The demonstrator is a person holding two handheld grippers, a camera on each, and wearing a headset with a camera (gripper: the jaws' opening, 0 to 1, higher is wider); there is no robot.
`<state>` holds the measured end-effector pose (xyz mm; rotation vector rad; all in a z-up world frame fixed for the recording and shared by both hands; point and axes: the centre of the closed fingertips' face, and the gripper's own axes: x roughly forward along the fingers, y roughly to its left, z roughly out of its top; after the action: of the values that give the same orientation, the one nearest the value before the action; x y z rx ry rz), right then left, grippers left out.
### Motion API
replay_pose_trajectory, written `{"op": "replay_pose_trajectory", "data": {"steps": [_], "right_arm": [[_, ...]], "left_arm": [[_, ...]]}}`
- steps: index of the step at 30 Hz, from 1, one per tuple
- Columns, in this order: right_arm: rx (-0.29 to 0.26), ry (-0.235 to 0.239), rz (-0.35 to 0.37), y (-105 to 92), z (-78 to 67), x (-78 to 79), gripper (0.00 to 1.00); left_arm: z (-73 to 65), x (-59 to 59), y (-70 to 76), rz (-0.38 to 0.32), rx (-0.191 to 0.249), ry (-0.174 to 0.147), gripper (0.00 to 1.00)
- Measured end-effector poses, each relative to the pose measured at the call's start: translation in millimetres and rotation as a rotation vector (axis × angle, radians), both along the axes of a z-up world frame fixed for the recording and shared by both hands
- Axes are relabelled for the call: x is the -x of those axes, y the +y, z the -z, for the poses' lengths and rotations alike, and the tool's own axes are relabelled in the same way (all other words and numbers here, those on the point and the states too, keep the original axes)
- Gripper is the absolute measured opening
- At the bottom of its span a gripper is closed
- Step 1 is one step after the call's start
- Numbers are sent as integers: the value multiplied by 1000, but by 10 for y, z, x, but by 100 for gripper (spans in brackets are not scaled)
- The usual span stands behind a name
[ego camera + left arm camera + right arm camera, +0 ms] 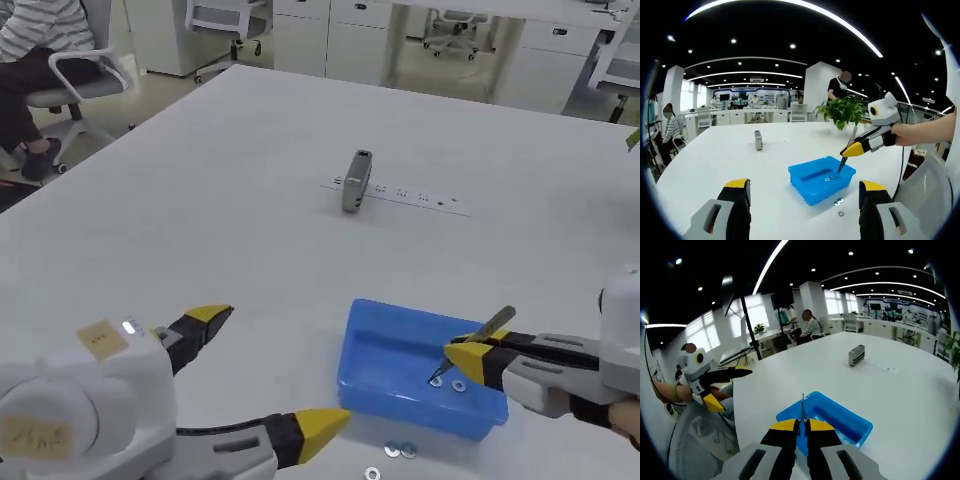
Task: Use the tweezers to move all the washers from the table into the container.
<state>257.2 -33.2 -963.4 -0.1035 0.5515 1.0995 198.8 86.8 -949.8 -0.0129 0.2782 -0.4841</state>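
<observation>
Tweezers tips down in the container, three washers waiting on the table.

My right gripper point(468, 358) is clamped on the tweezers point(483, 333). Their long axis slants down and left, so the tips sit inside the blue container point(400, 402), just beside two washers point(458, 385) on its floor. I can't tell whether the tips grip anything. The loose washers lie on the table point(200, 200) just outside the container's near wall, toward me and left of the tips: a pair point(400, 451) side by side and a single point(372, 473) nearer me. That near wall stands between tips and washers, so I judge I must lift clear of it before coming back. My left gripper point(265, 370) has its jaws wide apart and holds nothing, near the washers on their left. A grey box point(356, 180) stands well apart at mid-table, out of the way.
</observation>
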Motion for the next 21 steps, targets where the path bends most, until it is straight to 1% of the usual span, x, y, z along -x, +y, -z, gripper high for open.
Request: {"op": "replay_pose_trajectory", "data": {"steps": [4, 9, 13, 16, 21], "right_arm": [[-3, 6, -22, 25, 2, 104, 4], [16, 20, -51, 48, 81, 228, 4], [13, 36, -61, 77, 120, 291, 4], [14, 60, -68, 86, 183, 317, 4], [31, 72, -72, 97, 287, 345, 4]], "left_arm": [[-1, 0, -2, 1, 1, 0, 91], [-2, 2, -5, 2, 4, 0, 91], [-2, 3, -6, 2, 3, 0, 91], [3, 5, -7, 4, 1, 2, 91], [6, 4, -5, 3, 1, 3, 91]]}}
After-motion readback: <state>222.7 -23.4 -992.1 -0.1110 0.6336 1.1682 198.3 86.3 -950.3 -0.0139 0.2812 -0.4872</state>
